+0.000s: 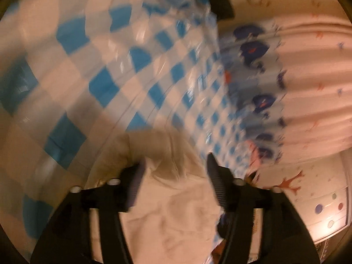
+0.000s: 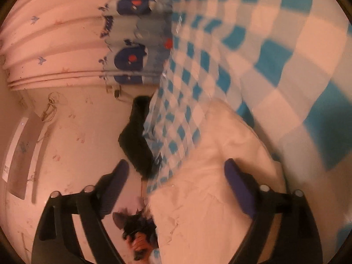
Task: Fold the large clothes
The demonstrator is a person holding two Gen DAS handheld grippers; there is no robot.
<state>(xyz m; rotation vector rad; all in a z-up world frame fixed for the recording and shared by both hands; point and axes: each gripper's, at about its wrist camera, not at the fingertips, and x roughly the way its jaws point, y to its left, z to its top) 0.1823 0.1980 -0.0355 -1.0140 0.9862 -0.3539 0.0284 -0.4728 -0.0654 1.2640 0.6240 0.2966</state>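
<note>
Your left claw (image 1: 176,171) and right claw (image 2: 176,176) gape, released, over the cream cloth (image 2: 209,198); blue-and-white checked covering (image 1: 99,77) fills each frame's upper part.

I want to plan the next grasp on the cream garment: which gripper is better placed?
Probably the left gripper: its open jaws straddle the cream garment. The right gripper sits at the garment's edge, half over floor.

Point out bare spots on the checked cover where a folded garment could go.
The blue-checked cover looks bare beyond and beside the cream garment, toward the curtain. In the left view, the cover is also bare ahead. It is crowded at the cover's edge, where a dark cloth hangs. The blur hides small items.
</note>
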